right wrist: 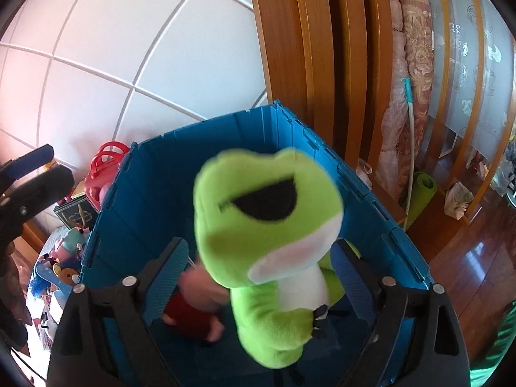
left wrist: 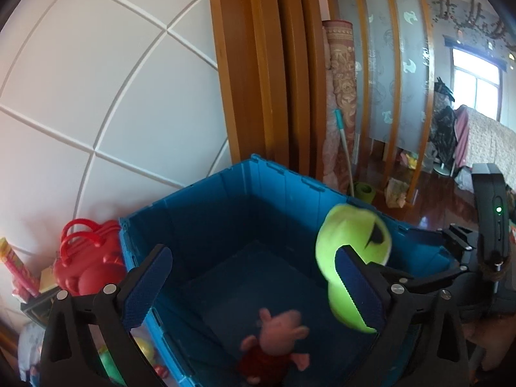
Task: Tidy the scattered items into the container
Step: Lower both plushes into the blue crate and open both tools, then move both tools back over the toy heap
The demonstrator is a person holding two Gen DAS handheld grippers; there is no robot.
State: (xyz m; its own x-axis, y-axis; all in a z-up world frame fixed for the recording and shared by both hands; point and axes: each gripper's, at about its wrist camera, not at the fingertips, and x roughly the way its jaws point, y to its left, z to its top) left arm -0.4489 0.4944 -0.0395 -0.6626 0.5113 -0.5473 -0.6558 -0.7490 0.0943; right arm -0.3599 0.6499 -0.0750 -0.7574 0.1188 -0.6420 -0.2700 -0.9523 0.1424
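Observation:
A blue plastic crate (left wrist: 225, 200) stands against the white wall; it also shows in the right wrist view (right wrist: 154, 193). A pink pig plush in a red dress (left wrist: 274, 338) is blurred over the crate floor, below my left gripper (left wrist: 254, 287), which is open and empty above the crate. A green frog plush (right wrist: 267, 225) sits between the wide-open fingers of my right gripper (right wrist: 261, 280), blurred, over the crate. The frog also shows in the left wrist view (left wrist: 351, 258). The pig shows behind the frog (right wrist: 193, 309).
A red toy bag (left wrist: 87, 264) and a pile of toys (right wrist: 54, 271) lie left of the crate. A wooden door frame (left wrist: 258, 64), a rolled carpet (left wrist: 338, 96) and a green mat roll (right wrist: 419, 193) stand behind and to the right.

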